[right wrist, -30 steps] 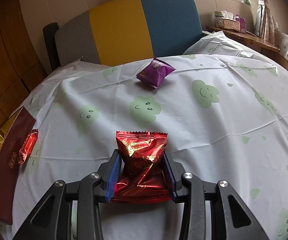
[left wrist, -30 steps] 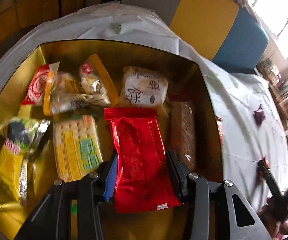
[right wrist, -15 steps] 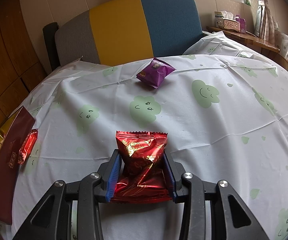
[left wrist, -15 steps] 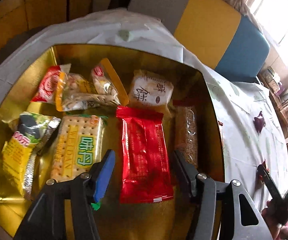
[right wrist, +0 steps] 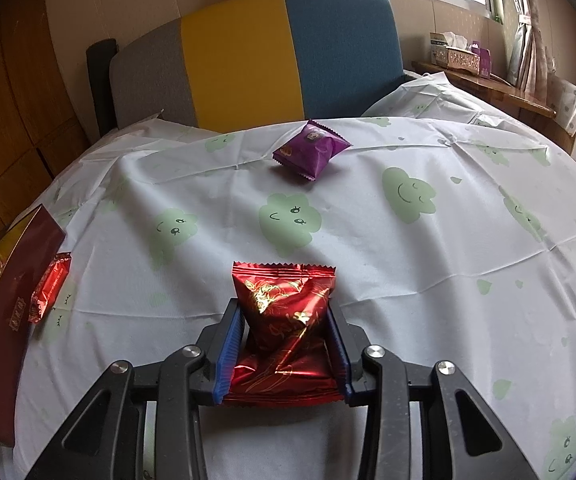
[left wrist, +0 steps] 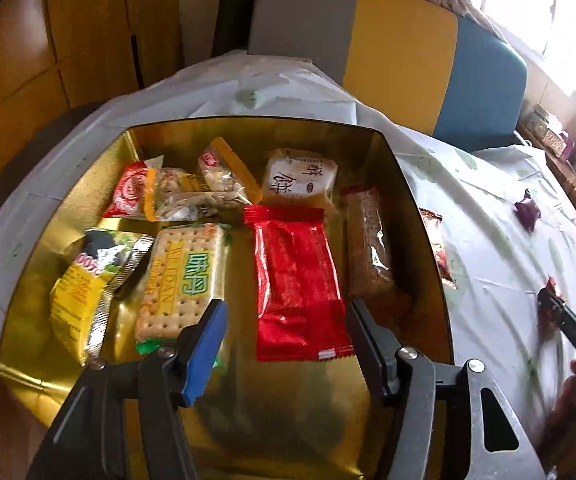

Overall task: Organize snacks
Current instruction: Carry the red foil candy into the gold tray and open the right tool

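Above the gold box (left wrist: 408, 184), left gripper (left wrist: 283, 344) tilts downward, fingers (left wrist: 203, 344) spread.

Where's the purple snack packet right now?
In the right wrist view the purple snack packet lies loose on the tablecloth, up near the far edge in front of the colour-block chair, beyond the right gripper.

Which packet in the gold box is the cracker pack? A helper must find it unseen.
Look into the gold box on the table. In its front row, left of the long red packet, lies the cracker pack: clear wrapper, pale dotted crackers, green characters.
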A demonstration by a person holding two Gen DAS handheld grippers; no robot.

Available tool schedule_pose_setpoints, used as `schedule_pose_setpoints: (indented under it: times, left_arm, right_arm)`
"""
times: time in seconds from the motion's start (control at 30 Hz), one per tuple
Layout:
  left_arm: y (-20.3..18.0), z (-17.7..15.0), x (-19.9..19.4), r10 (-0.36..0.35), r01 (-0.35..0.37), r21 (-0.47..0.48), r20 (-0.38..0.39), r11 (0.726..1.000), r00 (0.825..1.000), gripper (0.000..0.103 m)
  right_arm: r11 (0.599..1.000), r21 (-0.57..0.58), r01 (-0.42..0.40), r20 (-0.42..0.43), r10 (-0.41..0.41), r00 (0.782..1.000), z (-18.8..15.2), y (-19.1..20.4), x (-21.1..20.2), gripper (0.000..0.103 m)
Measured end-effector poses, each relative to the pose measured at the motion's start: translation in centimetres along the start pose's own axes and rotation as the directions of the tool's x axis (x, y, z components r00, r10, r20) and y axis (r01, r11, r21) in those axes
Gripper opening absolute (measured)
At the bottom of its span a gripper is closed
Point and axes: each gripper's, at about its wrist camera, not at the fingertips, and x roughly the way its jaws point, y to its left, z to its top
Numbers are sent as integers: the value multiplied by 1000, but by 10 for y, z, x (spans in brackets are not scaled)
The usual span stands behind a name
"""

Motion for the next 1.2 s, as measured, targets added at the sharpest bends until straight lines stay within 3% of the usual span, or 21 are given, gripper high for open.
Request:
schedule_pose_setpoints:
  times: [0.23, 0.4, 0.6, 0.9, 1.2]
  left_arm:
    - [4, -12, -12, 20, -20, 8, 6, 1000, 1000, 63]
    - [8, -13, -13, 14, -14, 5, 0, 1000, 1000, 63]
    - [16, -17, -16, 15, -15, -1, 7, 1000, 1000, 65]
    - [29, -21, -17, 20, -20, -18, 9, 1000, 1000, 67]
    - [53, -24, -24, 40, -37, -69, 38, 997, 998, 70]
  right_arm:
    - [1000, -14, 5, 27, -5, 1000, 0, 5, -7, 40]
    - [995, -96, 20, 82, -12, 997, -1, 21, -19, 40]
    - [981, -194, 15, 56, -5, 998, -4, 43, -25, 40]
    - [960, -260, -105, 14, 113, 994, -21, 93, -49, 40]
    - [944, -241, -224, -63, 215, 975, -28, 136, -66, 40]
